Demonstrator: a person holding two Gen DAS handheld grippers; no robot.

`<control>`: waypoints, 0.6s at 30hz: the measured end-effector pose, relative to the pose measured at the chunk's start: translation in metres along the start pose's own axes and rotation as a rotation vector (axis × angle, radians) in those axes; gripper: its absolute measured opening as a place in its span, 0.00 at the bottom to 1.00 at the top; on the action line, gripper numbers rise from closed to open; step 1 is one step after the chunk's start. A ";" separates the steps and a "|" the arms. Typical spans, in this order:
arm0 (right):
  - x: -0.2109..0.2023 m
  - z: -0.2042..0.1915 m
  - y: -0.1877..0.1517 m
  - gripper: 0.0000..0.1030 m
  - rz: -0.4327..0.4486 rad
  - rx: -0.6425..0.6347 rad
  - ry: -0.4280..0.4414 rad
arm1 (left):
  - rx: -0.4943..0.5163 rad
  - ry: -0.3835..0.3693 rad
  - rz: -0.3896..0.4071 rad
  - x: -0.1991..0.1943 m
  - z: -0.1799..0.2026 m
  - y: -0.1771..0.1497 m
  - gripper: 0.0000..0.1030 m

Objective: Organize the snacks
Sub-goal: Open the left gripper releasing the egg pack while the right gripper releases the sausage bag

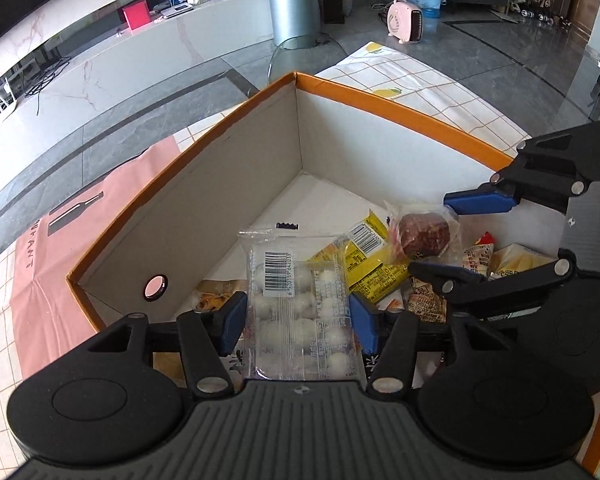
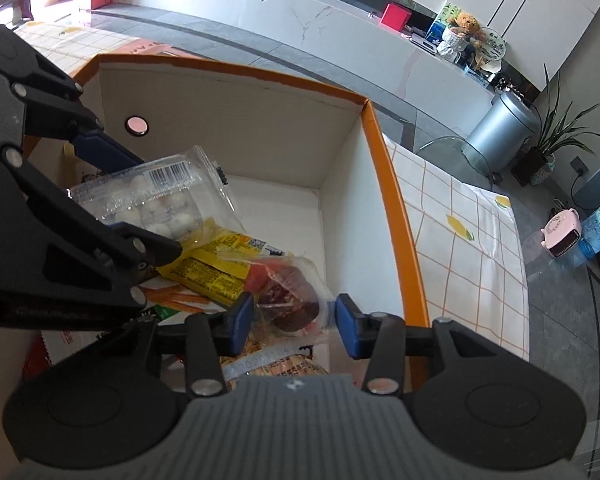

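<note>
both grippers reach down into the orange-rimmed box (image 1: 400,108) on the desk's checked cloth (image 2: 468,256). the left gripper (image 1: 298,322) has its blue fingers (image 1: 234,322) on either side of a clear pack of white balls (image 1: 300,308); i cannot tell whether they press it. the right gripper (image 2: 294,326) straddles a clear-wrapped dark red snack (image 2: 292,300), fingers (image 2: 350,330) apart from the wrapper on one side. yellow packets (image 1: 370,264) and other snacks lie beneath, at the box's near end.

Grey tiled floor (image 1: 148,92), a long white marble cabinet (image 1: 112,60) far left, a silver bin (image 1: 292,4), daylight.
</note>
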State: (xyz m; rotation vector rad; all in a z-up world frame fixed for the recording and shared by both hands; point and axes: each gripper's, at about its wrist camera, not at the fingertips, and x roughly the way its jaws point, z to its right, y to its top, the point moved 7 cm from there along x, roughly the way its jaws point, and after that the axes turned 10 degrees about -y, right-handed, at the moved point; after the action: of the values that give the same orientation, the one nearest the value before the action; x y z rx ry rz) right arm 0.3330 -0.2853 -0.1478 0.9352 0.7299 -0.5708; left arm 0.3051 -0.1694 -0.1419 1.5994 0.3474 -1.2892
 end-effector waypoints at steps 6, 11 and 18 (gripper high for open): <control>-0.007 -0.001 -0.001 0.50 -0.027 -0.017 -0.011 | 0.001 0.001 0.037 -0.020 0.001 0.003 0.68; -0.025 0.002 0.001 0.62 -0.036 -0.023 -0.028 | -0.010 -0.001 0.100 -0.047 0.005 0.009 0.72; -0.063 0.010 0.002 0.64 -0.020 0.023 -0.050 | -0.024 0.011 0.171 -0.088 0.010 0.010 0.73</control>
State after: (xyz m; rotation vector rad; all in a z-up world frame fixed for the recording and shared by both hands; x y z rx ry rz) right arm 0.2979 -0.2853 -0.0941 0.9323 0.6894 -0.6192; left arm 0.2725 -0.1516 -0.0607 1.5812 0.2262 -1.1420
